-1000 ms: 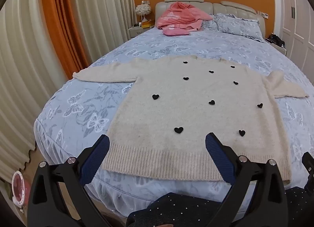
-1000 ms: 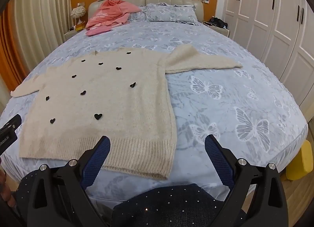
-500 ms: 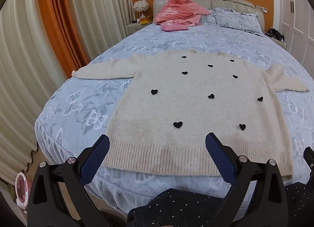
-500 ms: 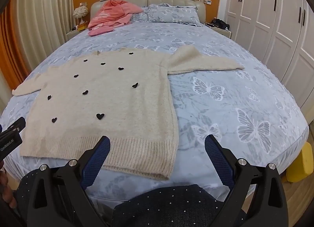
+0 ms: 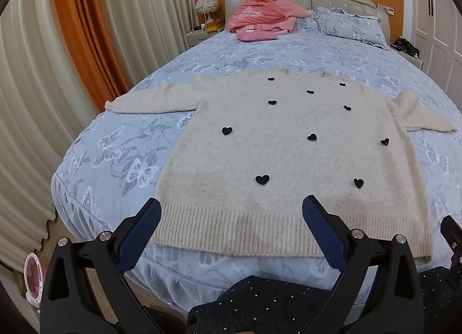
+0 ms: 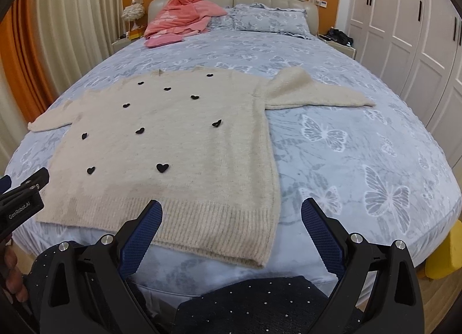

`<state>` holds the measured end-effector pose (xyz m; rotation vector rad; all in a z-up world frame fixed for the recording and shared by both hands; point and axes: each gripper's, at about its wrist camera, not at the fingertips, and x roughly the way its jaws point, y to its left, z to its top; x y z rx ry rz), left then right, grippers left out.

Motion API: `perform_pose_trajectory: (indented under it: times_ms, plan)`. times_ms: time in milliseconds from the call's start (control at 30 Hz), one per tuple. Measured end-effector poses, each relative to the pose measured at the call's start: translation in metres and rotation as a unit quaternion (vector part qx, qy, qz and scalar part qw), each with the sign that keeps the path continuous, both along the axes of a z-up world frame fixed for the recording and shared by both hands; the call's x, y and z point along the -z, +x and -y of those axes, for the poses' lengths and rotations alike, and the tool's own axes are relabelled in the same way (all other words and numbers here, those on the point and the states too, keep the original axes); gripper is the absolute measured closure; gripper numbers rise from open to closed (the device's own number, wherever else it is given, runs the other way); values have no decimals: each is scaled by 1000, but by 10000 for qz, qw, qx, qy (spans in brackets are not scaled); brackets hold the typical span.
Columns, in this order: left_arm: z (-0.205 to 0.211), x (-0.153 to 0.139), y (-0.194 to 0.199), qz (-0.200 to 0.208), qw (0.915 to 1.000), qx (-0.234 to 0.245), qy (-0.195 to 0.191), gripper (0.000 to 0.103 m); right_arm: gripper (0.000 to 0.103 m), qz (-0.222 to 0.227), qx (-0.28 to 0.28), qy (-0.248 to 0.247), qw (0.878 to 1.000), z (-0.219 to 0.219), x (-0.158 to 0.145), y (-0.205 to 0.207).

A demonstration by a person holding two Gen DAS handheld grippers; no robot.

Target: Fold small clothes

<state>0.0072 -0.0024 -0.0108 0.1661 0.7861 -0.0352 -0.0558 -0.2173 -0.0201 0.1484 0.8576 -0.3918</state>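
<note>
A cream knit sweater [image 5: 288,149] with small black hearts lies flat, front up, on the bed, both sleeves spread out sideways and its ribbed hem toward me. It also shows in the right wrist view [image 6: 173,143]. My left gripper [image 5: 231,218] is open and empty, hovering just short of the hem's left half. My right gripper [image 6: 231,218] is open and empty near the hem's right corner [image 6: 254,259]. The left gripper's body [image 6: 23,198] shows at the left edge of the right wrist view.
The bed [image 5: 115,155] has a blue butterfly cover. Pink clothes [image 5: 262,13] and pillows [image 5: 346,22] lie at the headboard. Curtains [image 5: 57,74] hang on the left, white wardrobes [image 6: 418,31] on the right. A yellow object [image 6: 444,256] sits on the floor right.
Both grippers have moved slightly forward and higher over the foot of the bed; the sweater looks a little closer. Both stay open. The sweater has not moved.
</note>
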Motion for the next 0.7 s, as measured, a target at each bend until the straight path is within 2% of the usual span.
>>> perform_pose_trajectory:
  times_ms: [700]
  plan:
    - [5, 4, 2, -62, 9999, 1, 100, 7, 8, -37, 40, 78, 10000, 2, 2, 1]
